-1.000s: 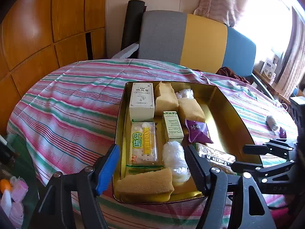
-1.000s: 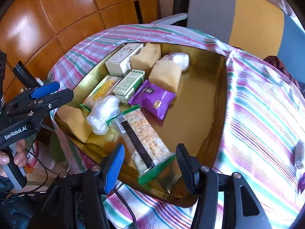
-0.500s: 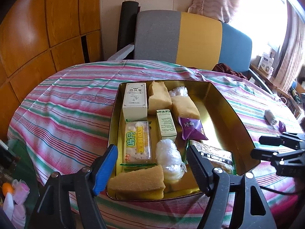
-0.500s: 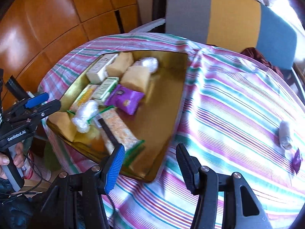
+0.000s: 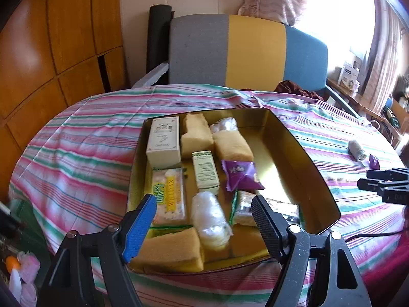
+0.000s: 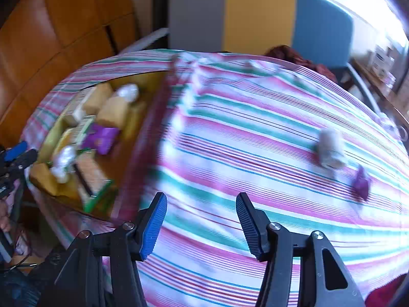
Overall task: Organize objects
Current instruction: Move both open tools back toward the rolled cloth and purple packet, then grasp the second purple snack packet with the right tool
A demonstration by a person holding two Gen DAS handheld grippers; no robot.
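The gold tin (image 5: 301,153) is seen lying near the middle of the striped bench (image 5: 76,153), already packed: a white carton (image 5: 163,140), sponge blocks (image 5: 196,133), a green-and-white box (image 5: 205,171), a purple sachet (image 5: 240,174), a plastic-wrapped roll (image 5: 211,217) and cracker packs (image 5: 170,194) are set side by side, apparently to save room. The right half of its floor is left bare, judged to be kept for the remaining pieces

Two items are noted outside the tin, toward the bench's right edge: a small wrapped roll (image 6: 329,148) and, just beside it, a second purple sachet (image 6: 360,183)

Left gripper (image 5: 204,226): jaws parted, having just been opening, nothing gripped; held over the tin's near edge. Right gripper (image 6: 202,223): jaws parted, empty, held over bare cloth and judged to be aimed at the loose items

Writing: yellow letters on one cracker pack, blurred; carton print illegible
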